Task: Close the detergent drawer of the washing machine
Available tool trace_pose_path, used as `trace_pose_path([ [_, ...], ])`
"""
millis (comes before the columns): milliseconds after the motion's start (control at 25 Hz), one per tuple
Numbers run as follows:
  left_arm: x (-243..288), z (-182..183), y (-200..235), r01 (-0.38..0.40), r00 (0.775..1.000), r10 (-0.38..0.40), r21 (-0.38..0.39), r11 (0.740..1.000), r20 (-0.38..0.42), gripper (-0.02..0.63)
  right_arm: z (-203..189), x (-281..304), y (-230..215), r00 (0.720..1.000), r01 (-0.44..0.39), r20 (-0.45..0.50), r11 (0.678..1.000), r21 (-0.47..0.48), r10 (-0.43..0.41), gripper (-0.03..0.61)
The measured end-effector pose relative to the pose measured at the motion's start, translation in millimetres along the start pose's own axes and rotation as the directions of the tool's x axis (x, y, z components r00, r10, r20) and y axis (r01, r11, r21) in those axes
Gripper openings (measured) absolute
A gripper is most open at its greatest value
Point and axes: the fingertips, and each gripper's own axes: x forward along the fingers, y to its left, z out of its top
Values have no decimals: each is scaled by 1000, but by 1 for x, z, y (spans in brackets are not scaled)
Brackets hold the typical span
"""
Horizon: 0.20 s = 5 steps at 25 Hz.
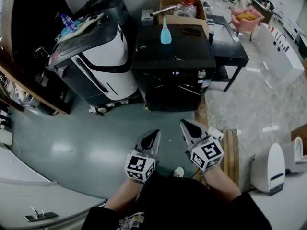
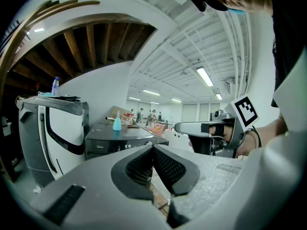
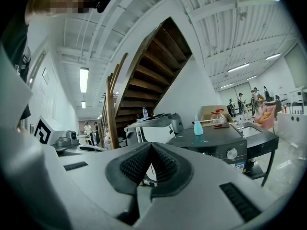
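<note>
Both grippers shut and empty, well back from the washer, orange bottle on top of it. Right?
No: the bottle on the washing machine is light blue, not orange; the head view shows it. The left gripper and right gripper are shut, empty and well back.

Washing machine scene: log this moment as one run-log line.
left tool: shut, empty | right tool: shut, empty | washing machine: untouched, ahead of both | blue bottle: upright on top
</note>
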Motion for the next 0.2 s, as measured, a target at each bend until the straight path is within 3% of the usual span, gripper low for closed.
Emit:
trace_pose_path([
  [200,3,0,-4,-2,1000,2,1,1000,-1,3,2,-2,-4,1000,-5,14,1000,-3,5,-2],
])
